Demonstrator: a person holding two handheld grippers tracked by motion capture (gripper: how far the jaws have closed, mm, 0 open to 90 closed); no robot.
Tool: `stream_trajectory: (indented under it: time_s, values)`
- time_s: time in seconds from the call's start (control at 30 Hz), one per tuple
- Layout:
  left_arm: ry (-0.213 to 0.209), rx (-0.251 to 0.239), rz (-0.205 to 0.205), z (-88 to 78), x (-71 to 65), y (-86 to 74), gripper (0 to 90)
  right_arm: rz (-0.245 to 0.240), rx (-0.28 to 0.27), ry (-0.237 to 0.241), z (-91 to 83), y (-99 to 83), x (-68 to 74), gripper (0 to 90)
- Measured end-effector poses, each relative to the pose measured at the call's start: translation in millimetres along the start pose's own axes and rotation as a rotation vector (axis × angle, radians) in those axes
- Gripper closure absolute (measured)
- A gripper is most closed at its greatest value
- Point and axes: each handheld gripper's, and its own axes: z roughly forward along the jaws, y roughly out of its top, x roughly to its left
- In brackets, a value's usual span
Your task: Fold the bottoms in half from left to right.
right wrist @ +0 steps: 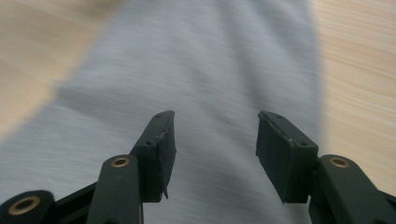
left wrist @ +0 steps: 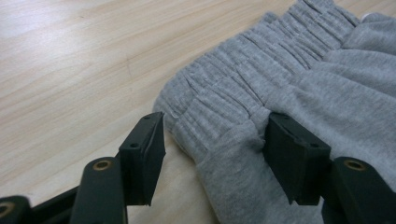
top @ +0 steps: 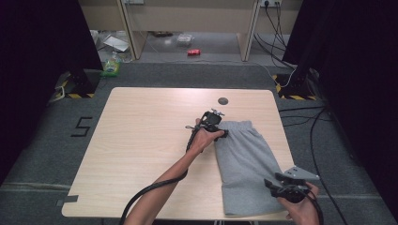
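The grey shorts (top: 244,164) are lying flat on the right half of the table (top: 141,150), folded into a long strip whose long axis is running from the gathered waistband, near the middle of the table, down toward the near edge by the right corner. That axis is what the coming move is hinging on, in my judgement: each gripper is sitting at one end of it.

The left gripper (top: 220,129) is resting at the far end, at the left corner of the waistband. In the left gripper view its jaws are standing spread, straddling the elastic corner of the shorts (left wrist: 243,121): one pad is sitting over bare table wood, the other is lying against the cloth on the far side of the corner. The cloth is lying between the jaws, but they are not pinching it.

The right gripper (top: 274,183) is hovering at the near end, above the hem by the near edge of the table, with its jaws pointing back across the cloth. In the right gripper view its jaws are also standing spread, with the blurred grey shorts (right wrist: 205,70) lying beneath and ahead of them and nothing between the pads.

So the left gripper is the nearer one to the waistband and the right to the hem; a fold bringing one end over the other along the strip is looking like the likely next step.
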Motion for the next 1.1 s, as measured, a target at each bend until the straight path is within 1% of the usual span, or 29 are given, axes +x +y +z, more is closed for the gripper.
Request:
stream_trajectory:
  time_s: [0.03, 0.13, 0.27, 0.37, 0.43, 0.53, 0.6, 0.63, 0.67, 0.7, 0.73, 0.77, 0.8, 0.83, 0.87, 0.9, 1.0, 1.1]
  values:
    - [0.0, 0.0, -0.001, 0.5, -0.4, 0.4, 39.3, -0.014, -0.007, 0.025, 1.4, 0.7, 7.9, 47.4]
    - [0.007, 0.001, -0.002, 2.9, 0.3, 0.5, 40.9, -0.036, -0.01, 0.094, 8.3, 0.5, 32.5, 47.3]
    - [0.019, -0.007, -0.013, 8.7, 1.1, -0.4, 48.3, -0.091, 0.007, 0.161, 19.1, -2.2, 64.0, 47.3]
    - [0.026, -0.003, 0.002, 9.1, 0.8, 2.1, 51.3, -0.121, 0.006, 0.203, 22.7, -2.5, 85.2, 47.3]
    - [0.023, -0.001, -0.001, 8.6, 1.8, 4.2, 53.5, -0.131, -0.001, 0.229, 25.8, -3.1, 97.0, 47.5]
    - [0.023, -0.003, -0.006, 9.3, 3.5, 7.0, 56.5, -0.147, 0.015, 0.258, 32.3, -5.5, 111.4, 47.7]
    - [0.023, -0.005, -0.005, 9.8, 4.0, 7.0, 57.1, -0.163, 0.038, 0.268, 38.5, -8.1, 117.1, 48.4]
    - [0.022, -0.004, 0.0, 9.7, 4.0, 7.1, 57.4, -0.165, 0.052, 0.266, 41.1, -9.9, 118.8, 49.8]
    - [0.021, -0.003, 0.006, 9.5, 4.3, 7.5, 58.0, -0.178, 0.065, 0.259, 43.8, -11.5, 119.3, 52.0]
    - [0.019, -0.003, 0.007, 9.3, 4.7, 7.9, 58.8, -0.186, 0.082, 0.256, 46.1, -13.2, 119.8, 56.6]
    - [0.018, -0.003, 0.007, 9.0, 5.2, 8.1, 60.0, -0.194, 0.09, 0.254, 48.2, -14.9, 120.0, 62.8]
    - [0.017, -0.003, 0.008, 8.9, 5.5, 8.3, 61.4, -0.206, 0.097, 0.25, 49.8, -16.3, 120.2, 66.9]
    - [0.017, -0.003, 0.01, 8.8, 5.6, 8.6, 62.6, -0.211, 0.093, 0.243, 50.4, -16.4, 120.6, 72.5]
    - [0.017, -0.002, 0.014, 8.7, 5.7, 9.0, 63.5, -0.225, 0.094, 0.246, 50.4, -15.1, 120.2, 80.0]
    - [0.017, -0.002, 0.02, 8.5, 6.0, 9.6, 64.3, -0.22, 0.093, 0.258, 51.4, -14.7, 119.9, 83.2]
    - [0.019, -0.002, 0.02, 8.3, 6.5, 9.7, 65.2, -0.219, 0.09, 0.264, 52.9, -14.9, 119.9, 84.5]
    - [0.018, 0.001, 0.019, 8.4, 10.2, 10.5, 67.3, -0.241, 0.091, 0.265, 55.4, -12.2, 123.8, 85.5]
    - [0.015, 0.006, 0.016, 8.4, 15.1, 10.9, 69.4, -0.25, 0.089, 0.289, 60.6, -8.6, 130.2, 85.7]
